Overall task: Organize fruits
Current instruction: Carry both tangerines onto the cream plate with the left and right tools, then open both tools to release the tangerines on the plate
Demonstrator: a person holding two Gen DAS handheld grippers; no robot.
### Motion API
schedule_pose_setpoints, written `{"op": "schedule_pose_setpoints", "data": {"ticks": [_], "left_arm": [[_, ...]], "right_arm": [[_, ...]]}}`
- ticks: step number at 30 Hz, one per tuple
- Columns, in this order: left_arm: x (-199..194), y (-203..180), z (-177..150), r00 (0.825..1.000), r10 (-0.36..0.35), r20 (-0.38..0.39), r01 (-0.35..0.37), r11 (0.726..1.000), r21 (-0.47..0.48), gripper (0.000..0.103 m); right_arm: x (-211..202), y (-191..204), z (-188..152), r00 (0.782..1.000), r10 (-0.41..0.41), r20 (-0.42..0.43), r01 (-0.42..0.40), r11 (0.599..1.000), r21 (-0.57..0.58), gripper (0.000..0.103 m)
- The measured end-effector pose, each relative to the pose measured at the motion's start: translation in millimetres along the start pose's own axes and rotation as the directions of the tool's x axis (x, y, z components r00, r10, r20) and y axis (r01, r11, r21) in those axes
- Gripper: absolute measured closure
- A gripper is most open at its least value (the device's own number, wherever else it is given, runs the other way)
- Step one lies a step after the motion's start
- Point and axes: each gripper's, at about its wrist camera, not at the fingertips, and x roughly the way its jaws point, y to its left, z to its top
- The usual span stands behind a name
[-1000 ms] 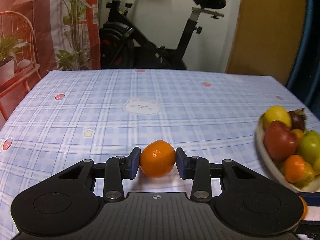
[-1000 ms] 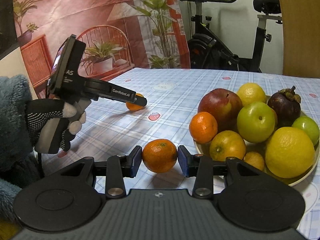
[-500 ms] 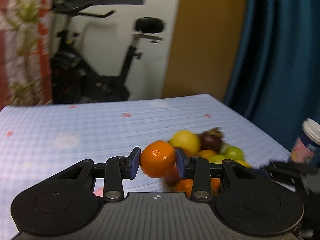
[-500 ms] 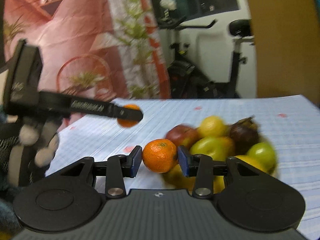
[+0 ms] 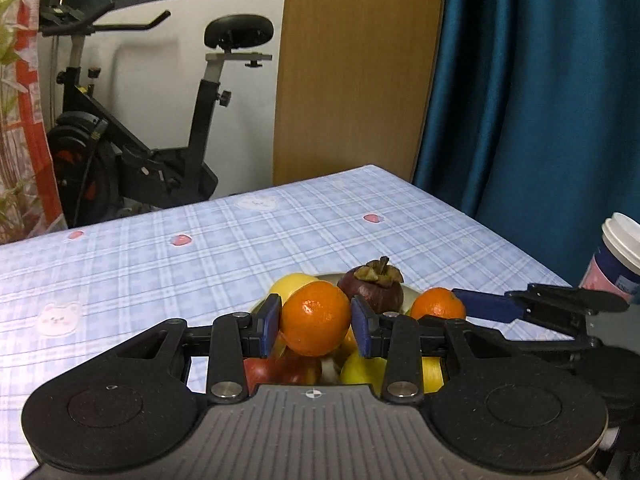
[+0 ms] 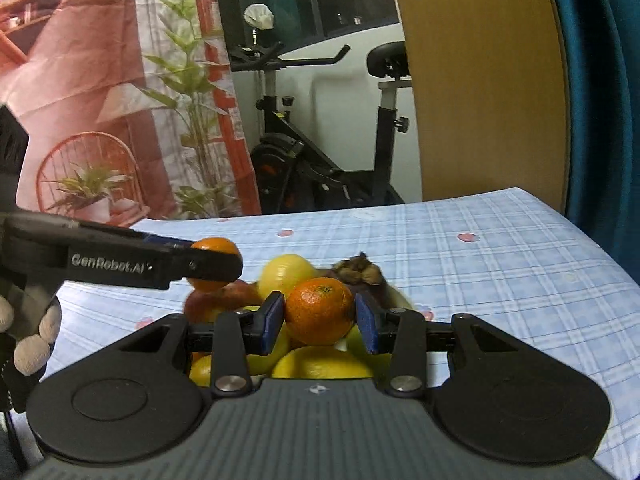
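My left gripper [image 5: 316,325] is shut on an orange [image 5: 310,312] and holds it just above the fruit bowl [image 5: 411,292]. My right gripper [image 6: 320,314] is shut on a tangerine [image 6: 316,304], also over the bowl [image 6: 402,300]. In the left wrist view the right gripper [image 5: 440,305] comes in from the right with its tangerine [image 5: 436,307]. In the right wrist view the left gripper [image 6: 216,264] reaches in from the left with its orange [image 6: 212,249]. The bowl holds a mangosteen [image 5: 376,290], a lemon [image 6: 286,272], a red apple [image 6: 216,300] and several yellow-green fruits.
A lidded paper cup [image 5: 616,256] stands at the table's right edge, close behind the right gripper. A gloved hand [image 6: 28,340] holds the left gripper. The checked tablecloth [image 5: 160,264] spreads beyond the bowl. An exercise bike [image 5: 140,152] and blue curtain [image 5: 540,100] stand past the table.
Both grippers have lifted their fruit off the cloth and carried it over the bowl. The two views have swung to the right, and the grippers have come close together.
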Motion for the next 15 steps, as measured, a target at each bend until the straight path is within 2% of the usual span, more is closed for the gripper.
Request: {"op": "schedule_pose_setpoints", "data": {"ticks": [5, 15], "left_arm": [[20.6, 2.7, 1.5, 0.999, -0.008, -0.043, 0.008, 1.0, -0.014, 0.063], [23.4, 0.8, 1.5, 0.997, -0.039, -0.067, 0.038, 0.999, -0.02, 0.062]], "right_arm": [[7.3, -5.7, -2.3, 1.0, -0.007, -0.011, 0.007, 1.0, 0.008, 0.061], [17.3, -5.5, -2.9, 1.0, 0.007, -0.022, -0.007, 1.0, -0.01, 0.06]]}}
